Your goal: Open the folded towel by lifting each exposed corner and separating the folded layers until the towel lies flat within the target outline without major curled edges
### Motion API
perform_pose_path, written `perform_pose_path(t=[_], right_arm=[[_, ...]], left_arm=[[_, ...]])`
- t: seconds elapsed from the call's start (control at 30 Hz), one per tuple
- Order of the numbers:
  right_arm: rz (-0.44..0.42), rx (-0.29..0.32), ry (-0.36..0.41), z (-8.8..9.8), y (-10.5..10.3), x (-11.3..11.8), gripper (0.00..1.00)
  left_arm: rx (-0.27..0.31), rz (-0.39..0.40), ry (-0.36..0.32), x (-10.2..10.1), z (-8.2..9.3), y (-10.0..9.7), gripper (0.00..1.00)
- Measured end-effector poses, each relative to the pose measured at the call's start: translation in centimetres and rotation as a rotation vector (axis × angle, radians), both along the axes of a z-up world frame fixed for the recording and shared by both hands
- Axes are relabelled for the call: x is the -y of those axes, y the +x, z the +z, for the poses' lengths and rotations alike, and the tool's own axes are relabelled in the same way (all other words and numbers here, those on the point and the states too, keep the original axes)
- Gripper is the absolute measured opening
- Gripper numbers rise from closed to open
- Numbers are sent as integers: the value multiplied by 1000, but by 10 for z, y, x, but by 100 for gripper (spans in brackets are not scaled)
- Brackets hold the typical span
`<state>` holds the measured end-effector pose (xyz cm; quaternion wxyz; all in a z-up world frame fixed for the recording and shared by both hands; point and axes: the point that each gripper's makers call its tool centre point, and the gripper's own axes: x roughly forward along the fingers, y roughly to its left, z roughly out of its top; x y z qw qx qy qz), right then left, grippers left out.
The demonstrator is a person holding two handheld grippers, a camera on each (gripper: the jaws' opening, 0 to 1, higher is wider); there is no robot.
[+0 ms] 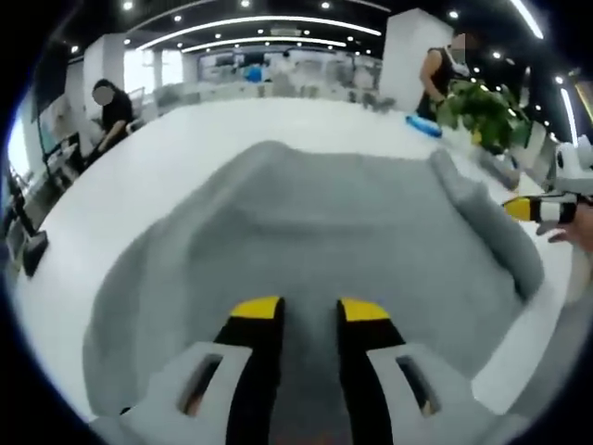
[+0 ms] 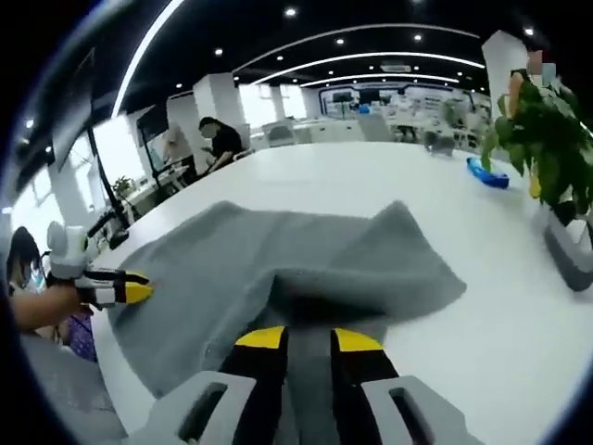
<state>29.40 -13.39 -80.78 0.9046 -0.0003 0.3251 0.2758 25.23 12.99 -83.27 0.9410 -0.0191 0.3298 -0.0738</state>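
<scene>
On the counter: grey towel, partly unfolded.
Left fingers: pinching its near edge.
Right fingers: likewise pinching the cloth.
Advice: I'd lift and draw the layers apart evenly.

On your white table: a leafy potted plant in a grey pot at the right edge, and a blue object just beyond it. You have a seated person at the far side, ceiling light strips overhead.
</scene>
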Motion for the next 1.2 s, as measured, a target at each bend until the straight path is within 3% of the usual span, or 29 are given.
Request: perform_pose_path(t=[0.1, 0.3, 0.37, 0.43, 0.53, 0.63, 0.77, 1.1, 1.13, 1.2], right_arm=[[28, -14, 6, -7, 1, -20, 20], [62, -25, -40, -17, -3, -33, 20], [70, -29, -102, -26, -5, -31, 20], [67, -10, -107, -28, -3, -34, 19], [60, -11, -137, -27, -1, -32, 9], [113, 20, -187, -26, -2, -33, 1], [116, 22, -206, -21, -5, -29, 0], [6, -21, -213, -13, -3, 31, 0], [-35, -13, -233, -10, -2, 57, 0], [-54, -14, -240, -9, -2, 69, 0]], left_arm=[[2, -3, 5, 0, 0, 0, 23], [6, -5, 10, 0, 0, 0, 23], [7, -6, 12, 0, 0, 1, 23], [8, -7, 16, 1, 0, 1, 23], [10, -8, 19, 0, 0, 1, 23], [14, -9, 21, 1, 0, 1, 23], [19, -10, 22, 1, 0, 1, 23], [17, -12, 29, 0, -1, 1, 23], [18, -13, 30, 0, -1, 2, 23], [19, -14, 32, 0, -1, 2, 23]])
